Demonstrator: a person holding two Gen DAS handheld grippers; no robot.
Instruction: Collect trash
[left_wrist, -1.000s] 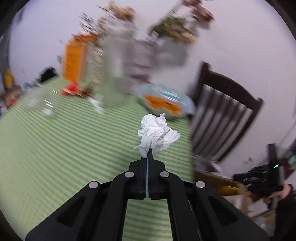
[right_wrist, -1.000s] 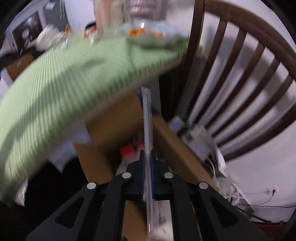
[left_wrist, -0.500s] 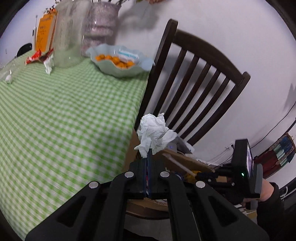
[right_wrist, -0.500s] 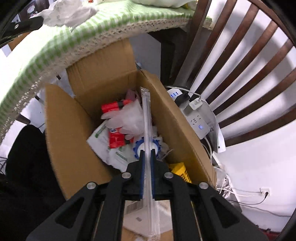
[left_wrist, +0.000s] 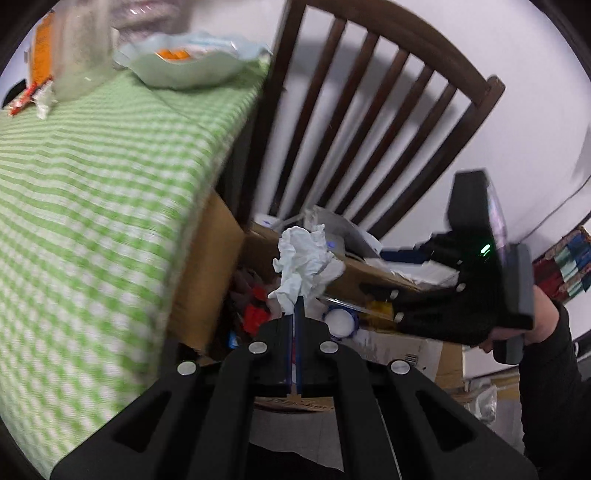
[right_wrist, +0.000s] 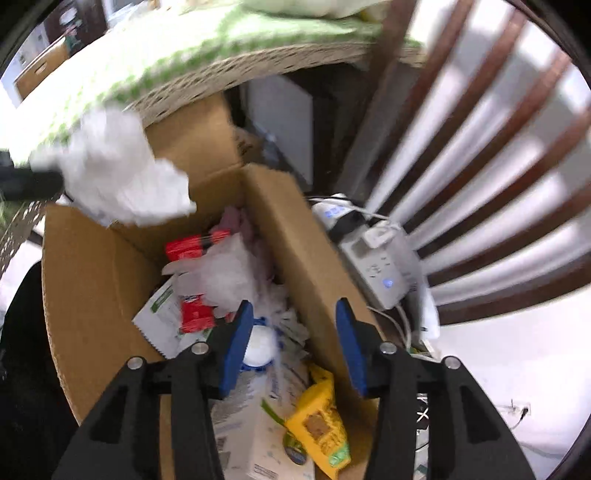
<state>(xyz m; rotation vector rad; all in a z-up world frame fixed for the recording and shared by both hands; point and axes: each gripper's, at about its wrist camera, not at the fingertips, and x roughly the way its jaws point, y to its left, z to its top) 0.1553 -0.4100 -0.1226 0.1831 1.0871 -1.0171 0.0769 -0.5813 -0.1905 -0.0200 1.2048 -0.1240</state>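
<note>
Since the earlier frame the clear plastic strip has left the right gripper (right_wrist: 293, 317), whose fingers have just been opening and now stand apart, empty, above the cardboard box (right_wrist: 295, 236). The left gripper (left_wrist: 298, 302), fingers clamped on the crumpled tissue (left_wrist: 304, 264), has swung off the green-checked bench (left_wrist: 92, 184) over the box.

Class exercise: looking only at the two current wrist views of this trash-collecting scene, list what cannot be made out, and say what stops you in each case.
- Left wrist view: bottom of the cardboard box, hidden by the crumpled tissue and left gripper.
- Left wrist view: right gripper fingers, dark and motion-blurred.
- Left wrist view: packets near the glass jar, blurred, cut by the edge.
- Right wrist view: print on the yellow packet, too small.
</note>
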